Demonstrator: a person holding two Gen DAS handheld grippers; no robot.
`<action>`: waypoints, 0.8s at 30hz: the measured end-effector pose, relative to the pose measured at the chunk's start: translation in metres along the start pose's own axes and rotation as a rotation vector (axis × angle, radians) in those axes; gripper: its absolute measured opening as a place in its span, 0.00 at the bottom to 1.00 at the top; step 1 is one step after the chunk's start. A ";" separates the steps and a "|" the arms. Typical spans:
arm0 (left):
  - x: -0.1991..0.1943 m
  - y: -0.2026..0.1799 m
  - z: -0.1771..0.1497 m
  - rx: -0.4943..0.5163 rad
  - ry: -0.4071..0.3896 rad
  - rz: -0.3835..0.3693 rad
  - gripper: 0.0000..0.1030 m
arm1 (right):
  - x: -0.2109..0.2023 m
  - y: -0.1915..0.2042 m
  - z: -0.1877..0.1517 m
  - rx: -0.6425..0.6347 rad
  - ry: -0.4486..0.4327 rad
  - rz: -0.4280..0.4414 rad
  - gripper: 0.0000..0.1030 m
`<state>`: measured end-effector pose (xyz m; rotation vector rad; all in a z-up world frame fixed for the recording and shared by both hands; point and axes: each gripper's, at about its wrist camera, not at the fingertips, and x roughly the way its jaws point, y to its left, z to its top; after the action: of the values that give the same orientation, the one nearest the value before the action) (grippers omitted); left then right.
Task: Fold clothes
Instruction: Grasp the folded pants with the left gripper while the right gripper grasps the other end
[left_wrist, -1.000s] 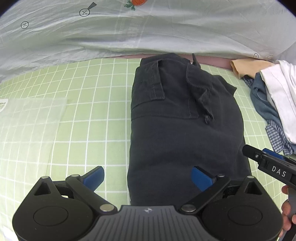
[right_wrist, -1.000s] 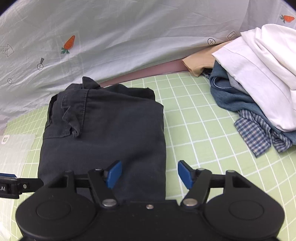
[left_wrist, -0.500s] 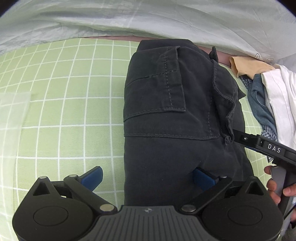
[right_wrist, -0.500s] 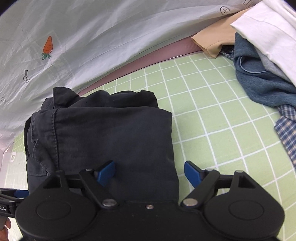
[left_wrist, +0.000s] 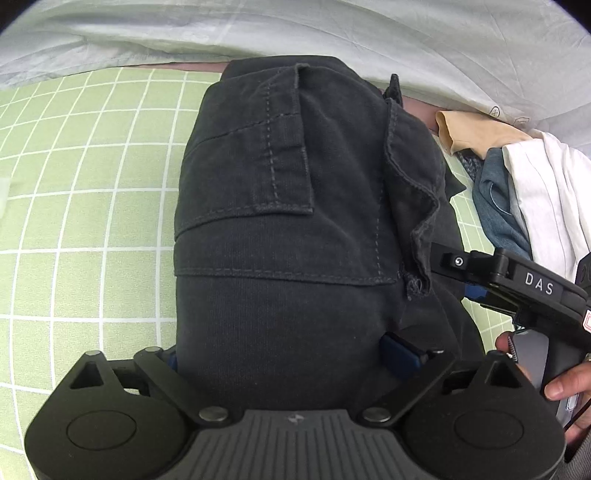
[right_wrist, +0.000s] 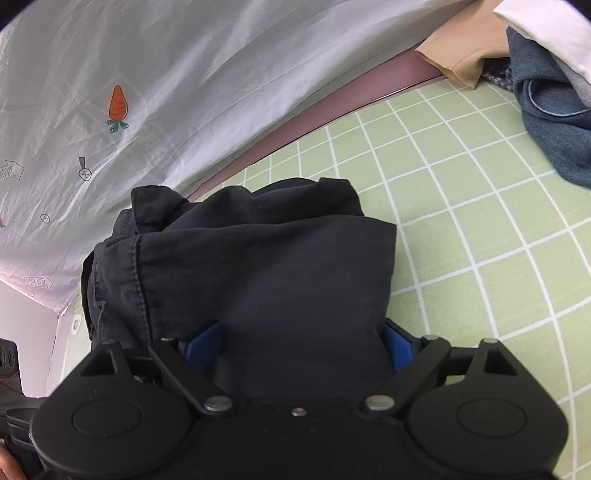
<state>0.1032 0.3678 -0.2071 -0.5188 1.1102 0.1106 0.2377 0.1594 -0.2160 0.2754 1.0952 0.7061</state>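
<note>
Black folded trousers (left_wrist: 295, 229) lie on the green grid mat (left_wrist: 92, 221), pocket side up. My left gripper (left_wrist: 286, 356) straddles their near left corner. Its jaws are closing with the cloth between them: the left pad is tucked under the cloth's left edge, and the right pad (left_wrist: 400, 354) rests on top. In the right wrist view the same trousers (right_wrist: 266, 273) fill the gap of my right gripper (right_wrist: 301, 347). Its jaws are opening, with one pad on the cloth and the other at the trousers' right edge. One black finger of the right gripper (left_wrist: 458, 262) lies on the trousers' right side.
A heap of clothes (left_wrist: 535, 192) lies on the right: white, blue denim and tan pieces (right_wrist: 465, 55). A pale sheet with carrot prints (right_wrist: 184, 92) hangs along the far edge. A hand (left_wrist: 561, 384) holds the right gripper's handle.
Both grippers have sunk and closed in on the trousers' near end, so the cloth now lies between each pair of jaws. The right jaws have widened.
</note>
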 end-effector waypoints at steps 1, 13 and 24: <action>-0.002 -0.003 0.000 0.000 -0.009 0.011 0.86 | 0.001 0.001 -0.001 0.009 0.003 0.004 0.87; -0.051 -0.018 -0.046 -0.052 -0.047 0.103 0.53 | -0.039 0.014 -0.026 0.044 0.037 0.015 0.27; -0.128 0.029 -0.114 -0.196 -0.104 0.097 0.53 | -0.075 0.079 -0.075 -0.014 0.066 0.079 0.27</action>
<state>-0.0591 0.3637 -0.1434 -0.6270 1.0283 0.3301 0.1212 0.1609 -0.1539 0.2864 1.1469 0.7973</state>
